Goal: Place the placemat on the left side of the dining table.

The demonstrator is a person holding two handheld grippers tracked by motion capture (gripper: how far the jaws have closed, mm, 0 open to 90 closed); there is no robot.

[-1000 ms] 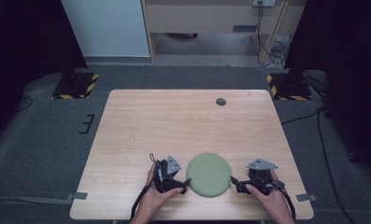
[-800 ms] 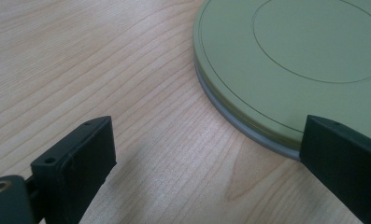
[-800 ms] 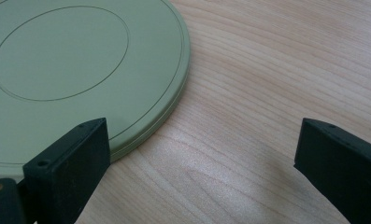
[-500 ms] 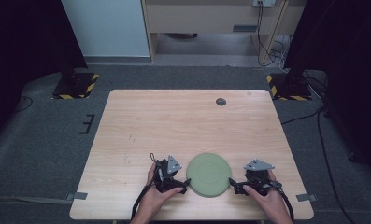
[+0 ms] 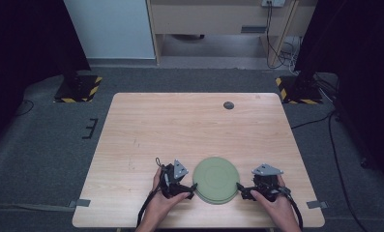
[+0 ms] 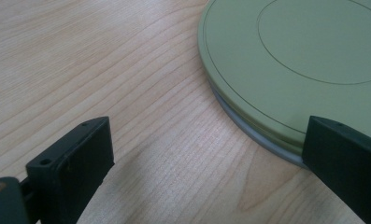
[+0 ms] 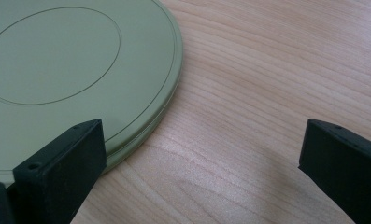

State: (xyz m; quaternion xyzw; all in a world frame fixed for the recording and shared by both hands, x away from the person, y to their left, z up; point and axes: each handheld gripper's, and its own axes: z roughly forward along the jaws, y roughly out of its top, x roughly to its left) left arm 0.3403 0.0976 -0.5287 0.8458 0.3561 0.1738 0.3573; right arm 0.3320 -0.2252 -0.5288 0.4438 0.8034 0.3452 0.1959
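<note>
A flat round olive-green plate [image 5: 215, 178] lies near the table's front edge, with a thin circle scored in its top. In the left gripper view a grey rim shows under the plate [image 6: 286, 60]. My left gripper [image 5: 187, 189] sits just left of it and is open, its right jaw over the plate's rim and its left jaw over bare wood; the gap [image 6: 206, 140] holds nothing. My right gripper [image 5: 241, 190] sits just right of the plate [image 7: 71, 60] and is open, its left jaw over the rim, and nothing is held [image 7: 202, 144].
The light wooden table [image 5: 180, 130] stretches away behind the plate. A small dark round disc [image 5: 228, 105] lies near its far edge. Grey carpet surrounds the table, with yellow-black striped stand bases [image 5: 78, 89] at the far corners.
My right gripper has edged slightly left, closer to the plate's rim. The left gripper and the plate have stayed put.
</note>
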